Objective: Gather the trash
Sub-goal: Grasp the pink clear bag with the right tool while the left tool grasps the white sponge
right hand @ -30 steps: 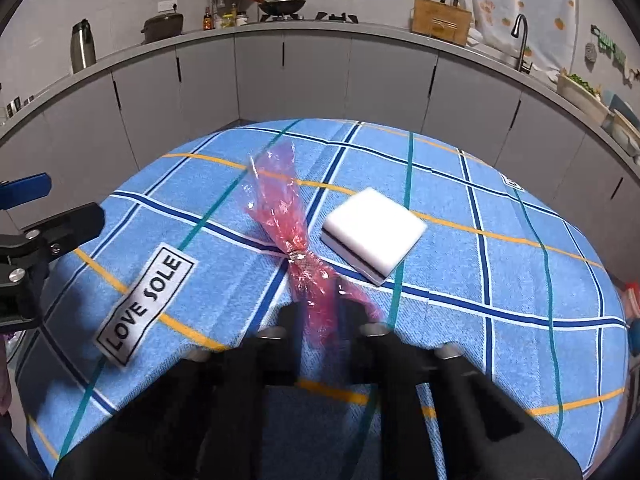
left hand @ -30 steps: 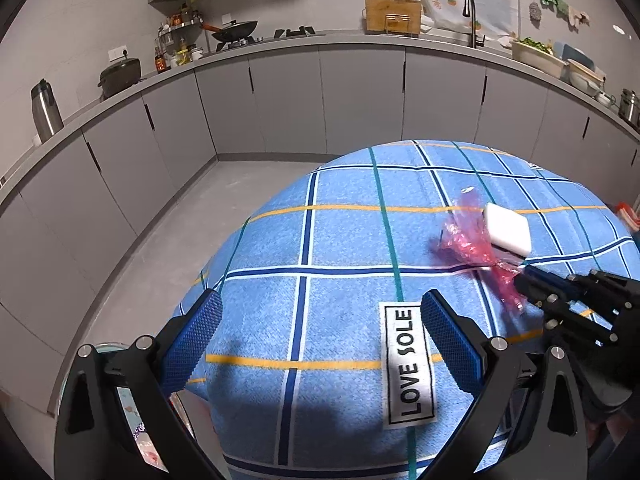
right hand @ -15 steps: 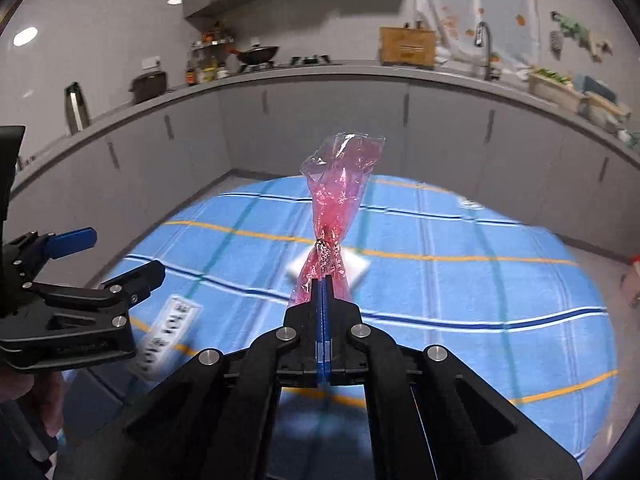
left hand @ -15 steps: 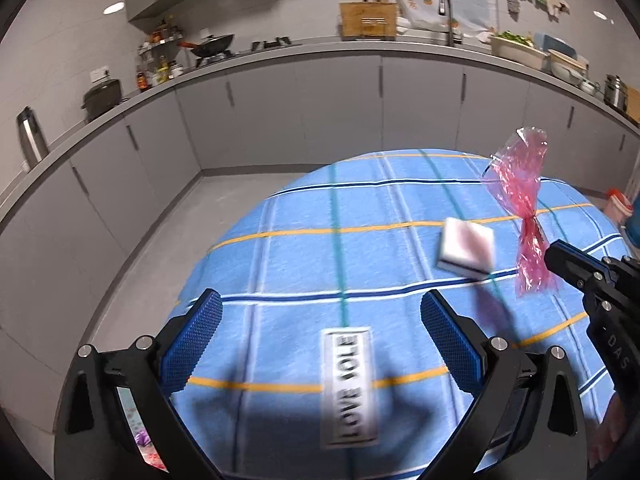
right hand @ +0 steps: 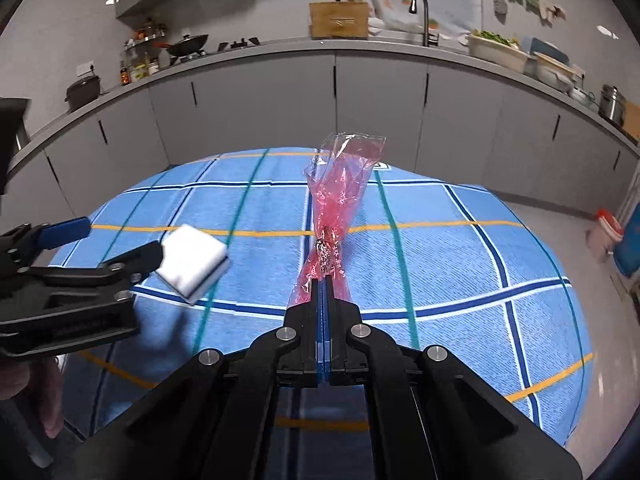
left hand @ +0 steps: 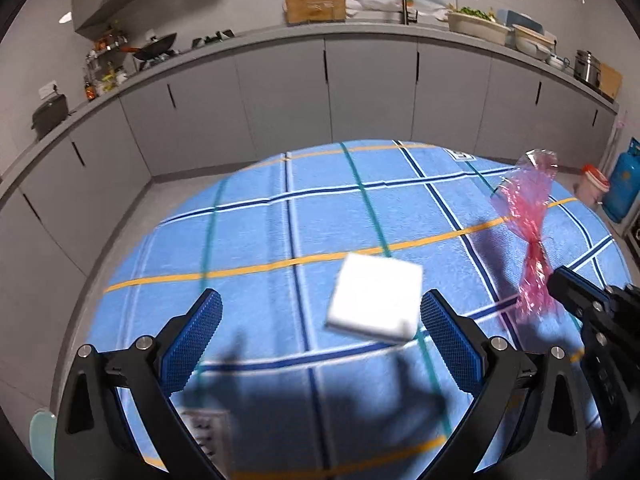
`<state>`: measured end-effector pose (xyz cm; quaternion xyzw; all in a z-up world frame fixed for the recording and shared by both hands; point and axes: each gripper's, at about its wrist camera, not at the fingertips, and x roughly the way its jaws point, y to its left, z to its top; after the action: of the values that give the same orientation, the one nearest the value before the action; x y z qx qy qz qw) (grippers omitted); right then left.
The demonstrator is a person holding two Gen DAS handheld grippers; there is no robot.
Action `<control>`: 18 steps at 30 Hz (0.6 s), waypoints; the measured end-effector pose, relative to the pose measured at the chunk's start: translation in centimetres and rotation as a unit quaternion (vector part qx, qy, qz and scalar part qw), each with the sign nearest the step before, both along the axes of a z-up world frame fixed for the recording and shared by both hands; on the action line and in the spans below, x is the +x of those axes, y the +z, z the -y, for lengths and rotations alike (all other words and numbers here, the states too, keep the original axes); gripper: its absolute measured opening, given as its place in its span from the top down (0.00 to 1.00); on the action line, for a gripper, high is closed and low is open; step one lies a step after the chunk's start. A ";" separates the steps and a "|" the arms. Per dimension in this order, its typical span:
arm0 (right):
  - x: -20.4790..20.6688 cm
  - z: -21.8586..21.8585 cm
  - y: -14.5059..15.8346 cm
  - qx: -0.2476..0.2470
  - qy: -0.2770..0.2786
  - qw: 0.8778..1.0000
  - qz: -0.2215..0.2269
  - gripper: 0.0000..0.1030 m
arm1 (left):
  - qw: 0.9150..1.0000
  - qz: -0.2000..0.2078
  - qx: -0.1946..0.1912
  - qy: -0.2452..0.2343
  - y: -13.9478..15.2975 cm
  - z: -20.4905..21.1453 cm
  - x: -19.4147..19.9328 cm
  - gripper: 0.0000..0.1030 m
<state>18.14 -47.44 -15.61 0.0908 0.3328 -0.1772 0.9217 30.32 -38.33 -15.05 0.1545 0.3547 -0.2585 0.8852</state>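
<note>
Two grippers work over one round tabletop (left hand: 260,240) covered in a blue checked cloth. The left gripper (left hand: 320,332) hangs released above the cloth, its two blue ribbed pads spread wide with nothing between them. One white block (left hand: 376,302), blurred in the left wrist view, lies on the cloth just ahead of this gripper, close to its right pad. One printed label (left hand: 206,428) sits on the cloth below its left pad, too blurred to read.

To the right, the right gripper (right hand: 322,280) is clenched on one piece of trash, a pink plastic wrapper (right hand: 340,196). The pads pinch the wrapper's lower end just below its twisted waist, and the rest stands up from the fingertips, fanning open at the top, clear of the cloth. In the left wrist view the same wrapper (left hand: 530,220) rises from the right gripper's tip, off to the right of the white block.

Farther right of the right gripper, beyond the tabletop's edge, one blue gas cylinder (left hand: 624,188) stands on the floor.
</note>
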 end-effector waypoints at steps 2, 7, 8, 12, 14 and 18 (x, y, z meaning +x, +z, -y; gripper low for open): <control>0.0 0.1 -0.4 0.005 -0.002 1.000 -0.003 0.99 | 1.000 -0.010 0.005 -0.004 -0.9 1.1 0.5 0.05; -0.6 0.2 -1.2 0.011 -0.001 1.000 -0.004 0.99 | 0.999 -0.027 0.010 -0.014 -2.2 2.5 0.9 0.05; -0.6 0.1 -1.3 0.012 -0.001 1.000 -0.003 0.99 | 0.999 -0.030 0.011 -0.016 -2.5 2.7 1.0 0.05; -0.6 0.2 -1.2 0.014 0.002 1.000 -0.003 0.99 | 0.999 -0.038 0.014 -0.024 -3.1 3.1 1.1 0.06; -0.5 0.0 -1.2 0.012 0.005 1.000 -0.005 0.99 | 0.998 -0.047 0.008 -0.027 -3.3 3.2 1.1 0.08; -0.3 -0.2 -1.3 0.013 0.008 1.000 -0.007 0.99 | 0.996 -0.073 0.006 -0.043 -3.9 3.2 1.3 0.44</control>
<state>17.80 -47.24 -16.89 0.0987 0.3420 -0.1665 0.9196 31.60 -41.57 -19.00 0.1556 0.4131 -0.3045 0.8440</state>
